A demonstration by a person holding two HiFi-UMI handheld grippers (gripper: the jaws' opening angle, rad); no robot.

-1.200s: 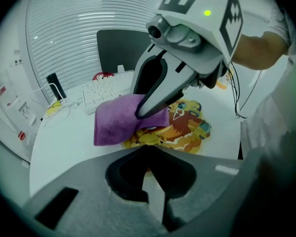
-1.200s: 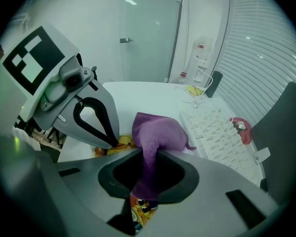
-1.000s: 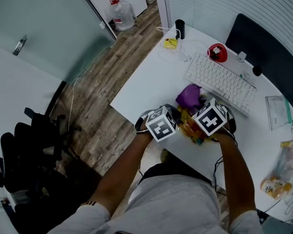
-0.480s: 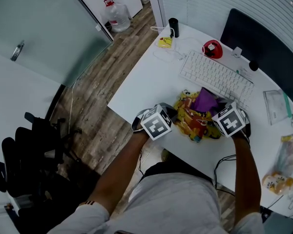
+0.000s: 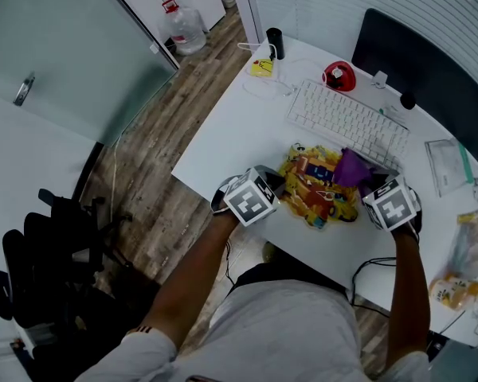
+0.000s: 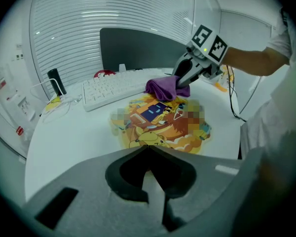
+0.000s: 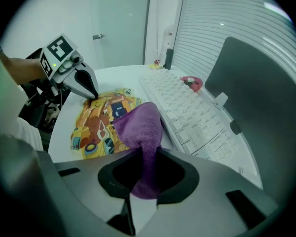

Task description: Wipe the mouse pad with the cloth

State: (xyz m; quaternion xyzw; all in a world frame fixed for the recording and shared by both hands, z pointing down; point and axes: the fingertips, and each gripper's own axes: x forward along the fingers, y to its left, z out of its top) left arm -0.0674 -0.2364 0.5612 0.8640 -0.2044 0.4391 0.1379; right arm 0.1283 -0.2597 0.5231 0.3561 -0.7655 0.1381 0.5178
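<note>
The colourful printed mouse pad lies on the white desk in front of the keyboard. My right gripper is shut on the purple cloth and holds it on the pad's far right edge, next to the keyboard. From the right gripper view the cloth hangs out of the closed jaws onto the pad. My left gripper is shut, its tips resting on the pad's left edge. The left gripper view shows the pad ahead and the right gripper on the cloth.
A white keyboard lies just behind the pad. A red object, a dark monitor, a black cylinder and a yellow item stand further back. Plastic bags sit at right. A black chair is on the floor left.
My right gripper has dragged the purple cloth across the pad from its left-middle to its right edge, uncovering the print. The left gripper has stayed at the pad's left edge.
</note>
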